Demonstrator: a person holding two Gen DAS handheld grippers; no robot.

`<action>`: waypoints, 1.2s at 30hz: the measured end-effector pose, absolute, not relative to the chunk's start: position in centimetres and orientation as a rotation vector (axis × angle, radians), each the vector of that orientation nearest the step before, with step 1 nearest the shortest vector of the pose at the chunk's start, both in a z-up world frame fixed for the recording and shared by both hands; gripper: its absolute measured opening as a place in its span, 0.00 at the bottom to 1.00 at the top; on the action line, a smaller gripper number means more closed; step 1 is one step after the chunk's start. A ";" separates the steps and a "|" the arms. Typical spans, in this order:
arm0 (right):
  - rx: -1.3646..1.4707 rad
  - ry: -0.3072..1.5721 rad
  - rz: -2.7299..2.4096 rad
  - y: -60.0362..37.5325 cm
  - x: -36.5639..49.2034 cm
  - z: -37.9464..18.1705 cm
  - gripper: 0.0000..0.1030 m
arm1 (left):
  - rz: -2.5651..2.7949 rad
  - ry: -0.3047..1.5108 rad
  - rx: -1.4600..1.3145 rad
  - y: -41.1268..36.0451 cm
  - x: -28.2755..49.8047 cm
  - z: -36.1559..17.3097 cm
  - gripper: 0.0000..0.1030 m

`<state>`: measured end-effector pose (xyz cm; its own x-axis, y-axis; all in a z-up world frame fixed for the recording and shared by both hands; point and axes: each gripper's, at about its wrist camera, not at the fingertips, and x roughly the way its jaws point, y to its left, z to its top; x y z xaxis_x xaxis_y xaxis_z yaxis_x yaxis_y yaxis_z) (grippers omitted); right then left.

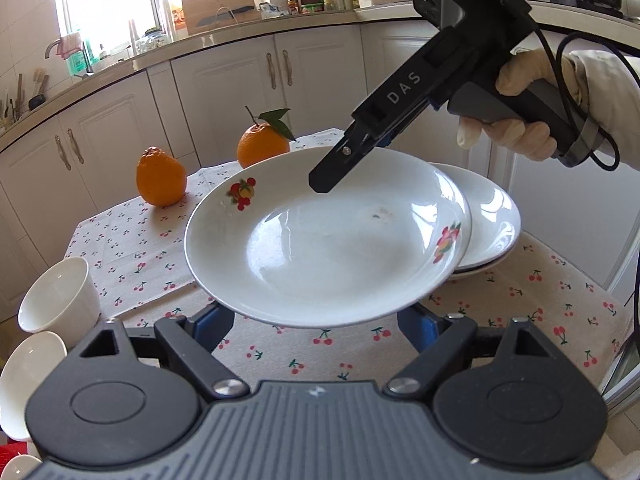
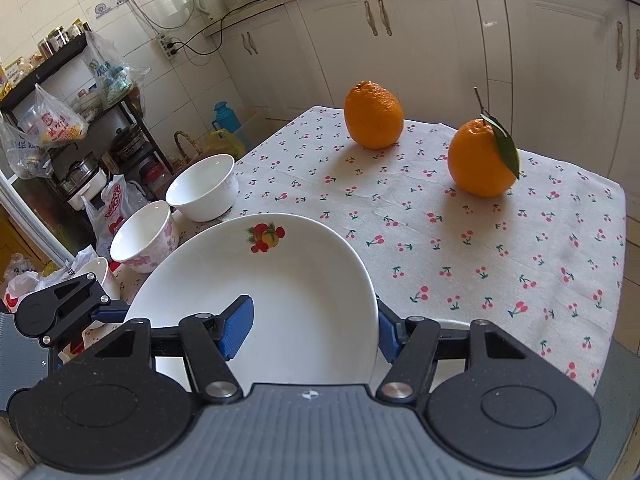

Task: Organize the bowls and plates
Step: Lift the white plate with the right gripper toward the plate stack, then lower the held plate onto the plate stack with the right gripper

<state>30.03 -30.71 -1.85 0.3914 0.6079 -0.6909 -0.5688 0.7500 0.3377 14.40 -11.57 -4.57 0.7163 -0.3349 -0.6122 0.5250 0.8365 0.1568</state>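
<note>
A white plate with fruit prints [image 1: 328, 240] hangs tilted above the table, partly over a stack of white plates [image 1: 492, 216]. My right gripper [image 1: 340, 168] is shut on its far rim; in the right wrist view the plate [image 2: 256, 292] sits between the blue pads [image 2: 238, 328]. My left gripper [image 1: 316, 328] is open, its fingers spread under the plate's near edge, not clamping it. A white bowl [image 1: 60, 300] and a second one [image 1: 28, 376] stand at the left; they also show in the right wrist view [image 2: 204, 188], beside a pink-flowered bowl [image 2: 144, 236].
Two oranges [image 1: 160, 176] [image 1: 262, 150] stand on the cherry-print tablecloth [image 1: 320, 352] toward the far side. White cabinets [image 1: 240, 80] ring the table. A shelf with bags [image 2: 60, 120] stands off the table's left edge.
</note>
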 end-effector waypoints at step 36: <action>0.148 0.929 0.537 -40.7 25.7 -5.0 0.67 | -0.703 0.654 0.403 -19.2 16.0 -6.4 0.86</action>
